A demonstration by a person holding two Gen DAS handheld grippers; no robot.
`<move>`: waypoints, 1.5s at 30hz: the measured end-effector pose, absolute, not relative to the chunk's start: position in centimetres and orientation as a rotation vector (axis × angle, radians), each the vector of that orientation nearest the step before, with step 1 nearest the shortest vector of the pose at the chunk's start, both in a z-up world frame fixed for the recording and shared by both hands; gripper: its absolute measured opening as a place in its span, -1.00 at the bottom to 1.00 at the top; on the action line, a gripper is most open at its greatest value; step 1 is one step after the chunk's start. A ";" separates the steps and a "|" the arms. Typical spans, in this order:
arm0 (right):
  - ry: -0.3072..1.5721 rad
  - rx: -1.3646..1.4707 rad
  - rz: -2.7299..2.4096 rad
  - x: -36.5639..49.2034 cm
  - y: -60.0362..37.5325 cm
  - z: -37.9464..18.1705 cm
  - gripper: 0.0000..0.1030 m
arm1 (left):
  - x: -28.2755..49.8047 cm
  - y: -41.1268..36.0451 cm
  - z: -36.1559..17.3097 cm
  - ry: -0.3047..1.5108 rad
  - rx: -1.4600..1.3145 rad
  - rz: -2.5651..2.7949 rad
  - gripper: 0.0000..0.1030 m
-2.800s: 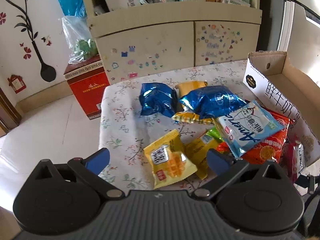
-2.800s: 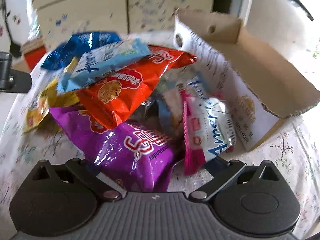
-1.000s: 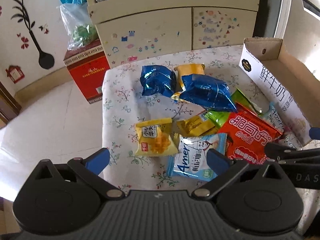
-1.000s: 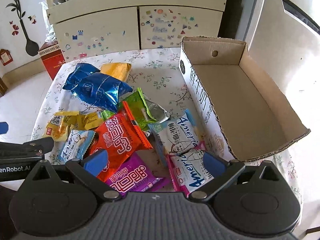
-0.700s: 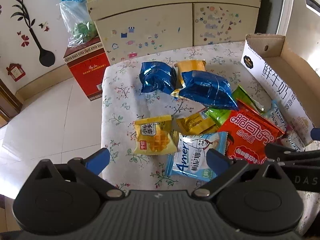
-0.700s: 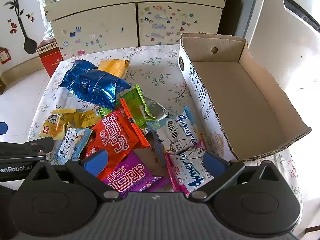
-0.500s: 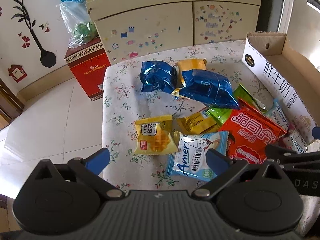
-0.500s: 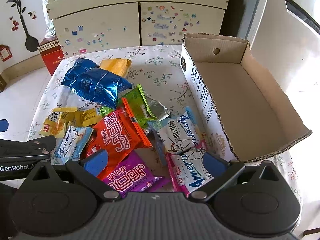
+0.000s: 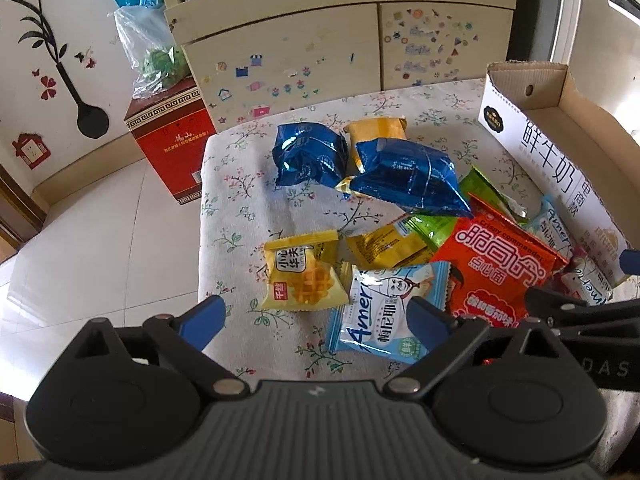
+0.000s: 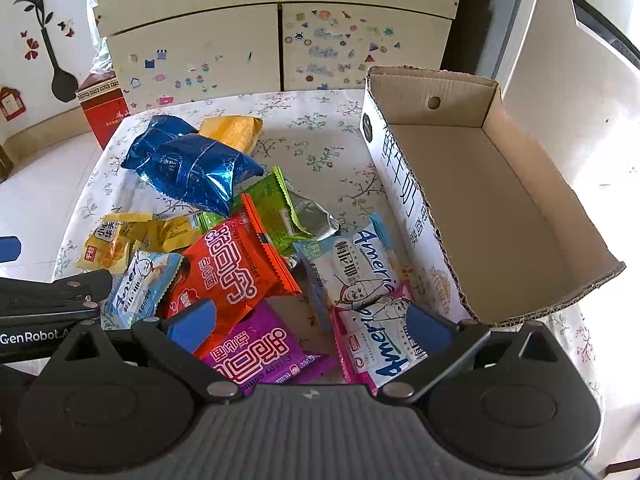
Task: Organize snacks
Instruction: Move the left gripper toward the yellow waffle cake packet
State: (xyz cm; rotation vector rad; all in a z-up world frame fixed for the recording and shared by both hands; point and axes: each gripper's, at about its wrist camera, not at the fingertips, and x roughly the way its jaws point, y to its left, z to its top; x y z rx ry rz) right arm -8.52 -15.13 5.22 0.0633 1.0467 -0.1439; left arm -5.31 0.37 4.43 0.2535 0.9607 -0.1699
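Several snack packets lie in a loose pile on the flowered tablecloth point(image 9: 240, 208): two blue foil bags point(image 9: 404, 178), a yellow waffle packet point(image 9: 302, 278), a light blue packet point(image 9: 384, 312), an orange-red packet point(image 10: 228, 264), a purple packet point(image 10: 260, 350), a pink packet point(image 10: 376, 344). An open cardboard box point(image 10: 492, 216) stands empty at the right. My left gripper point(image 9: 316, 320) is open above the near edge, over the light blue packet. My right gripper point(image 10: 308, 320) is open above the purple and pink packets. Both hold nothing.
A cream cabinet point(image 9: 340, 52) with stickers stands behind the table. A red carton point(image 9: 168, 144) with a plastic bag on it sits on the floor at the left. The table's left edge drops to a tiled floor point(image 9: 80, 260).
Both grippers rose and pulled back from the pile over the last seconds. In the last second the views shifted only slightly; the packets stay in place.
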 end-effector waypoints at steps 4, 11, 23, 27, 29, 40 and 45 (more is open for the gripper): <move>1.048 0.069 -0.139 -8.5 -15.3 5.1 1.00 | -5.3 0.5 4.3 0.970 0.235 -0.174 0.88; 1.053 0.086 -0.129 -8.5 -15.5 4.9 1.00 | -5.4 0.7 4.0 0.977 0.210 -0.170 0.88; 1.040 0.156 -0.079 -8.6 -16.1 5.2 1.00 | -5.0 1.9 4.3 0.994 0.109 -0.195 0.93; 1.029 0.200 -0.060 -8.7 -16.9 5.6 1.00 | -4.6 3.0 4.8 0.987 0.059 -0.176 0.93; 1.020 0.242 -0.048 -8.8 -17.5 5.8 1.00 | -4.2 4.0 5.0 0.984 0.018 -0.151 0.93; 0.979 0.285 0.049 -9.0 -17.2 6.1 0.80 | -2.8 7.0 4.7 1.001 -0.074 -0.108 0.93; 0.995 0.313 0.061 -8.9 -17.2 5.7 0.71 | -1.4 6.4 3.7 1.022 -0.051 -0.118 0.93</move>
